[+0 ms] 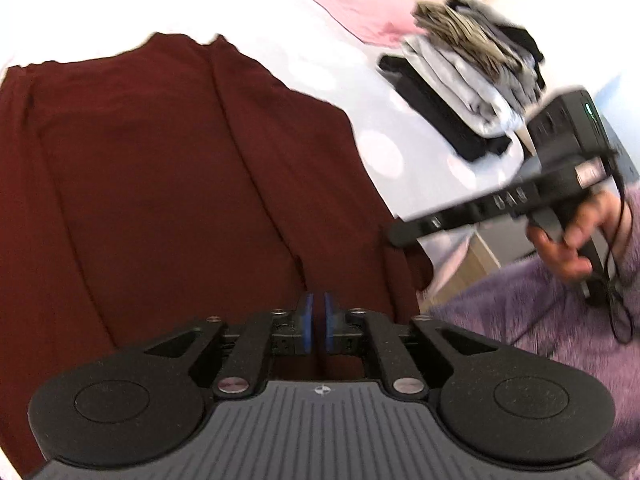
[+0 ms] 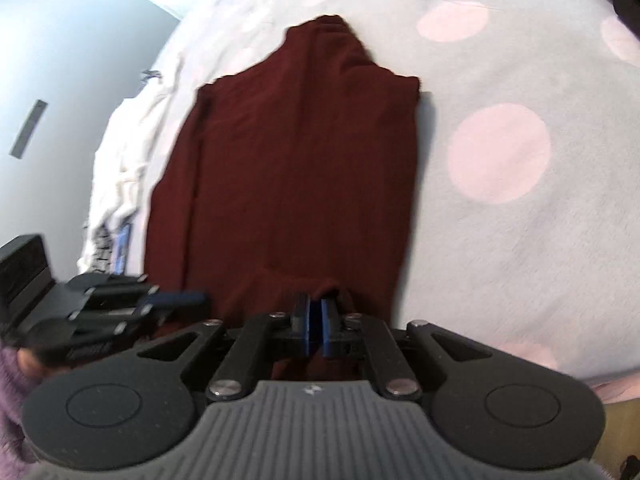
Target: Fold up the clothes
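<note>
The dark red garment (image 1: 168, 184) lay flat on the bed (image 1: 372, 120), filling the left wrist view from nine o'clock to the centre. The left tool (image 1: 316, 322) was clamped on its near edge, a fold of red cloth pinched between the blue pads. At two o'clock a stack of folded clothes (image 1: 468, 80) sat near the bed's edge. In the right wrist view, the right tool (image 2: 316, 326) gripped the garment's near hem likewise, pads pressed together on cloth
</note>
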